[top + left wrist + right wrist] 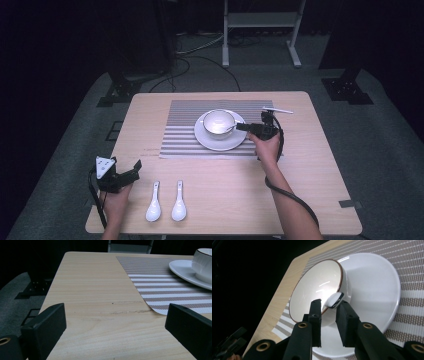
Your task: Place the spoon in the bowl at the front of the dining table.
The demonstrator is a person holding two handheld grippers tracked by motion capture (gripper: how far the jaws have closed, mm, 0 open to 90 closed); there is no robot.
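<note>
- Near edge of the tabletop (310, 200): two spare spoons (166, 202) lie nearer than the bowl, left claw (131, 170) beside them, jaws wide, empty.
- Bowl (218, 123) sits on the saucer (220, 141), on the striped mat (180, 135).
- Right claw (329, 307) at the bowl's rim, jaws slightly parted around a spoon handle (334, 300) leaning on that rim, pads not pressing.

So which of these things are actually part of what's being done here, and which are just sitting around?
In use:
- right claw
- spoon leaning on the bowl's rim
- bowl
- plate
- striped mat

Lying about:
- two spoons near the table's front edge
- left claw, open and holding nothing
</note>
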